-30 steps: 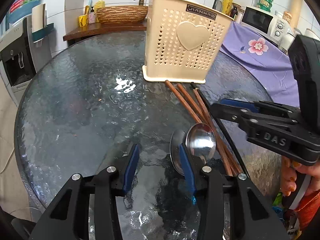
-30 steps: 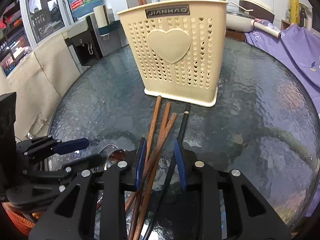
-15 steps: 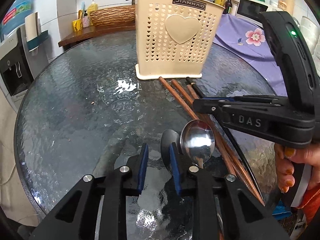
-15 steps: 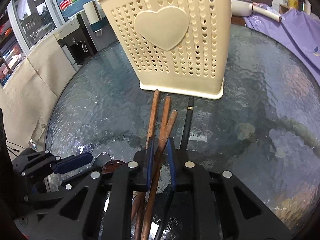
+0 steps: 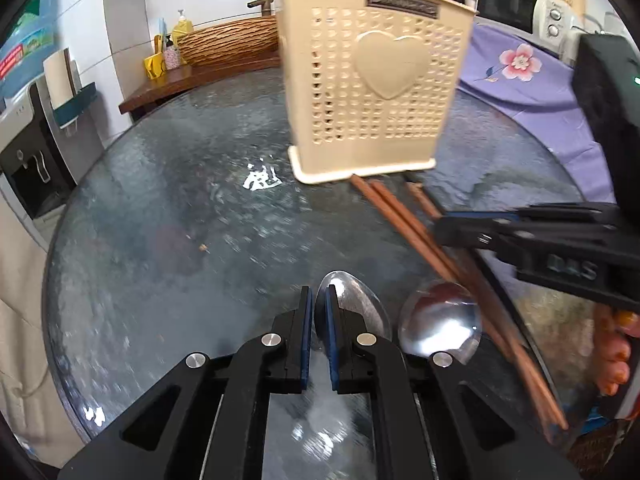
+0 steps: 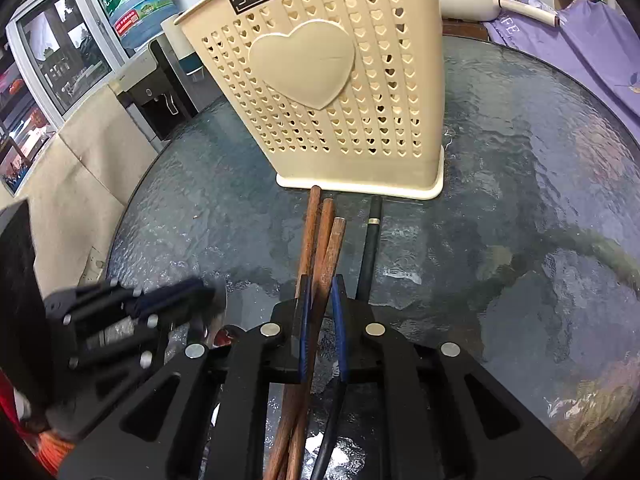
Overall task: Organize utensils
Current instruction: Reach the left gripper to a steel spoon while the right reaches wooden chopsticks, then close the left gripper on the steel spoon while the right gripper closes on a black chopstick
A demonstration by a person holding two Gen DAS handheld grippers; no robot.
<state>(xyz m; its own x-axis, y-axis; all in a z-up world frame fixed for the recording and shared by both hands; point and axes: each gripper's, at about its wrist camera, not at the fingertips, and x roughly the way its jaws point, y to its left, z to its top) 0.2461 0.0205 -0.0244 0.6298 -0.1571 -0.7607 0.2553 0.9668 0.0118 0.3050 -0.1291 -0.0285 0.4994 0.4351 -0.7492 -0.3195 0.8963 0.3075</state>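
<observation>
Steel, hard and slippery, the spoon (image 5: 352, 308) on the glass table (image 5: 168, 216) seems pinched by its bowl rim in the left gripper (image 5: 316, 320), whose fingers have just closed, while the right gripper (image 6: 320, 304) clamps stiff, light wooden chopsticks (image 6: 320, 240) mid-length.

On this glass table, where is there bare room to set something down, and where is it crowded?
Free: the glass table left of the cream utensil holder, out to the rim, and the stretch right of the holder in the right wrist view. Crowded: the near strip in front of the holder, where brown chopsticks, a black chopstick, two spoons and both tools meet.
</observation>
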